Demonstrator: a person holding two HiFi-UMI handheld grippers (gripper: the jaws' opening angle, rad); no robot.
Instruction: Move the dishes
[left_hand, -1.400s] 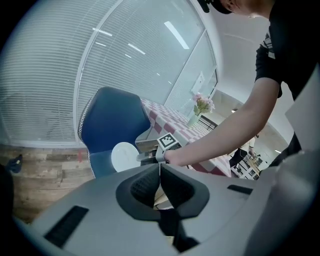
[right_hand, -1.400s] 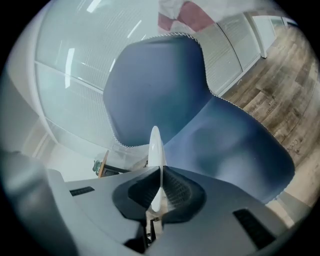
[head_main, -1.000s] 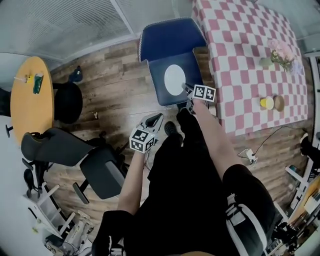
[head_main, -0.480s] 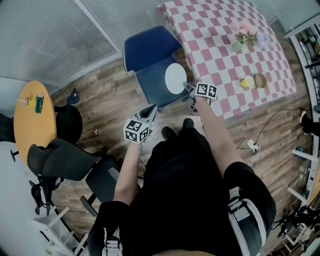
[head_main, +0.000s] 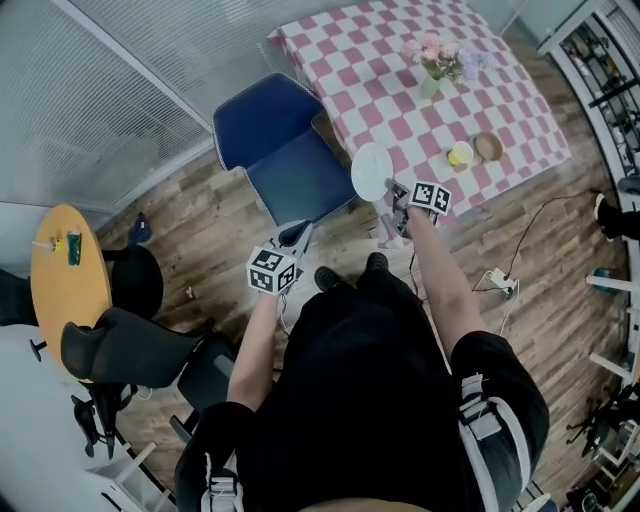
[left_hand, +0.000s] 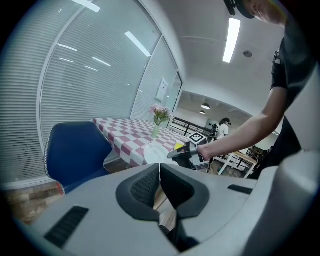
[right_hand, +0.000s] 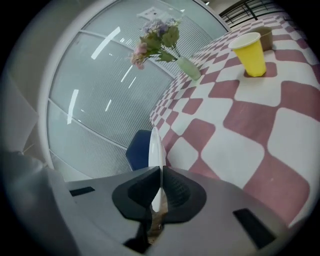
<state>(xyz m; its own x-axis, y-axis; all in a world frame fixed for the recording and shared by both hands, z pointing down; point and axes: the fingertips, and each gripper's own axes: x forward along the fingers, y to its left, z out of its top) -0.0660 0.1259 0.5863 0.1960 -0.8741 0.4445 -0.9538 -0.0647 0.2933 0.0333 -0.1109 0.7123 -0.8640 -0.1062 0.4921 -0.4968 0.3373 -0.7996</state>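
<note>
**Step in hand (judged): carry the plate to the table.**

1. The right gripper (right_hand: 160, 172) is clamped on the rim of the white plate (head_main: 372, 172). The plate hangs at the near edge of the checkered table (head_main: 370, 70), not resting on it.
2. Level the plate before lowering it.
3. Choose bare cloth near that edge, clear of the yellow cup (head_main: 459, 154) and the brown bowl (head_main: 488, 146).
4. Release only when the base sits flat.
5. The left gripper (left_hand: 160, 170) has its jaws together on nothing and sits off the table; hold it clear.

**Orientation.** A round plate has no true long axis. Its face turns mostly upward. Its free rim points away from the jaws, along the table's edge toward the blue chair (head_main: 285, 160).
</note>
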